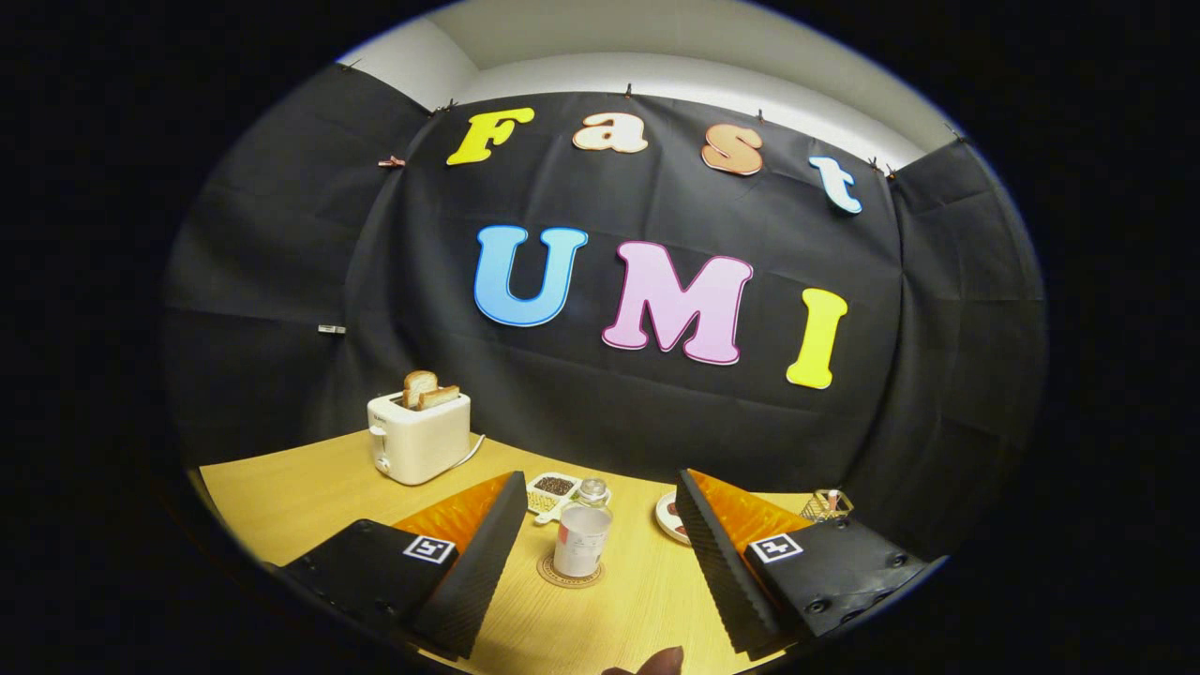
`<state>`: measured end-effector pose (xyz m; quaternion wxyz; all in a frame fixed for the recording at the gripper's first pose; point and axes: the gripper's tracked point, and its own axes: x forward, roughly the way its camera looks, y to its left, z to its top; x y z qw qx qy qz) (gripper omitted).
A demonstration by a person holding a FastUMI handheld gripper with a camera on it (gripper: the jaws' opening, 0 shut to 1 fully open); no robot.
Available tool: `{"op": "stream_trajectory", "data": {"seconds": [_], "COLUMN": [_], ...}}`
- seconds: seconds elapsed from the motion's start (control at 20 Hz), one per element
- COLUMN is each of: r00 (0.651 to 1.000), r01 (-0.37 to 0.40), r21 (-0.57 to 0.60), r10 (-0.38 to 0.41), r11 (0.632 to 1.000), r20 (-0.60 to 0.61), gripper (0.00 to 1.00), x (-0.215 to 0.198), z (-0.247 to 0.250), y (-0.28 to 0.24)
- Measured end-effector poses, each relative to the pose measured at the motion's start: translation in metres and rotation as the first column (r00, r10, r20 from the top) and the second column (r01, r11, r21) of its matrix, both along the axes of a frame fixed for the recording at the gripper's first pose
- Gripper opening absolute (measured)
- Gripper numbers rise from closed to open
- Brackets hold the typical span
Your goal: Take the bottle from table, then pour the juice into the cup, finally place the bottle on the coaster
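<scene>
Standing upright on coaster (570, 573), clear capped bottle (582, 541), tool (600, 553) open

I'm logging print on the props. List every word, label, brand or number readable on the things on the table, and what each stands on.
Nothing on the table is legible.
bottle: label print too blurred to read.
coaster under the bottle: rim lettering too small to read.
toaster: front mark too small to read.
gripper, open with the bottle between its fingers: square coded markers, no words.
</scene>
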<state>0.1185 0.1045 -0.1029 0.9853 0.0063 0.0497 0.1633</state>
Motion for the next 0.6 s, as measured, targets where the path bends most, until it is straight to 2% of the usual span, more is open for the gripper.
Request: {"op": "stream_trajectory", "data": {"seconds": [0.25, 0.6], "r00": [0.998, 0.990], "r01": [0.050, 0.140], "r21": [0.037, -0.031], "r10": [-0.049, -0.140], "r11": [0.998, 0.990], "r20": [-0.028, 0.017], "gripper": [0.97, 0.97], "x": [-0.024, -0.066], "z": [0.023, 0.041], "y": [-0.013, -0.058]}}
